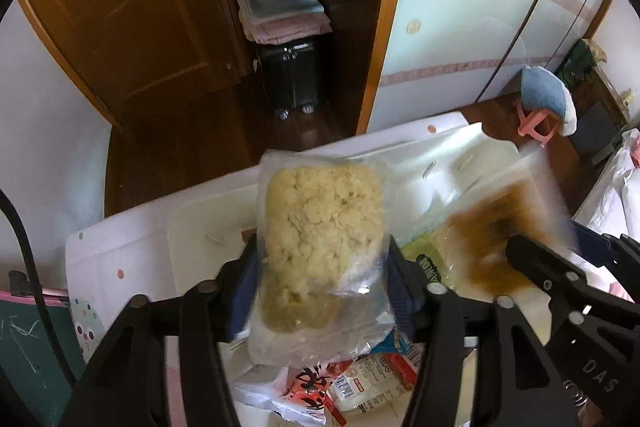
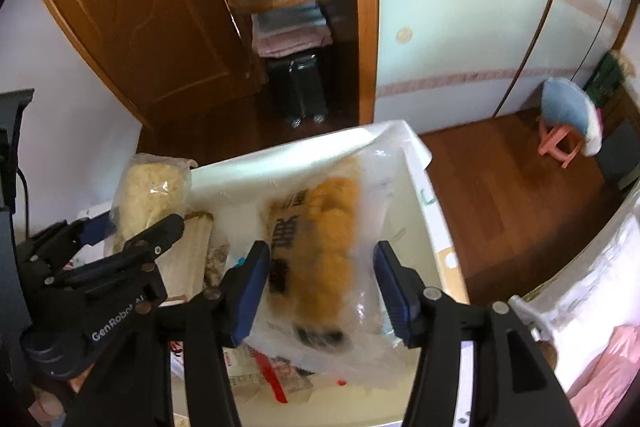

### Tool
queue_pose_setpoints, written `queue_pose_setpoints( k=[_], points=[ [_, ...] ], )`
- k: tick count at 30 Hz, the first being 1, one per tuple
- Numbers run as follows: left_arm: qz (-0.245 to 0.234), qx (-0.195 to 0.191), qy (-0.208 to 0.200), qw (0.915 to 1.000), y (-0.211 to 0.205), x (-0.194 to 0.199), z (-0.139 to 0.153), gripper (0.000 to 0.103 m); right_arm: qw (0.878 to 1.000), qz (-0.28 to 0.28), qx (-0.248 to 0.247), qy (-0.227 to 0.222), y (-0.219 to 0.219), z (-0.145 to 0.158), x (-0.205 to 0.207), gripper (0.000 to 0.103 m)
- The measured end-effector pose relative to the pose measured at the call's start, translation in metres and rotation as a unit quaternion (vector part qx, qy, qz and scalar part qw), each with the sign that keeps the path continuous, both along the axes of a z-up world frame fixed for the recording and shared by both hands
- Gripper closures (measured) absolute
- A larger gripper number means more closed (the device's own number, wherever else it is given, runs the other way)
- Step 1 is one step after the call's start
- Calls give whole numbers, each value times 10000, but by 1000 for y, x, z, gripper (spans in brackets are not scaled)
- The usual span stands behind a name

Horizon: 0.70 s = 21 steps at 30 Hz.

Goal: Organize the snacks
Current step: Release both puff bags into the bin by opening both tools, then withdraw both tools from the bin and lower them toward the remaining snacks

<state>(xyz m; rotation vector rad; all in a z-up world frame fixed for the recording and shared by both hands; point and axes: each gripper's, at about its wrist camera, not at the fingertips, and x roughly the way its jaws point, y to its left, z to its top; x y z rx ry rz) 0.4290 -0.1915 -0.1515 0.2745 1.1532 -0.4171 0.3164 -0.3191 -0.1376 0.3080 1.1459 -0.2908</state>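
Between our left gripper's (image 1: 322, 283) blue ribbed pads, the crinkly clear bag of pale, lumpy noodle block (image 1: 320, 227) stands upright, pads against its sides. At three o'clock our right gripper (image 2: 318, 285) stands wide around a blurred clear bag of golden-brown nuggets (image 2: 320, 247), pads apart from the film. Both hang over the white rectangular plastic bin (image 2: 420, 195), flat printed packets (image 1: 360, 383) at six o'clock.
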Motion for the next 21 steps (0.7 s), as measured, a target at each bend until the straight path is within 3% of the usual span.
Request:
queue_pose_setpoints(
  k=[2,3,6,21],
  points=[
    [30,-6,-41,10000,2,1,-1,18,10000,29,32,6,0,-1,1,46],
    [35,-18,-66,10000,4,0,0,17,10000,44,7,3,0,-1,0,41],
    [49,-63,7,10000,8,0,0,15,10000,74,-66,4,1,0,-2,35],
    [198,-270,-61,9994,29,-24,27,15,9999,105,19,-128,9,15,-15,34]
  ],
)
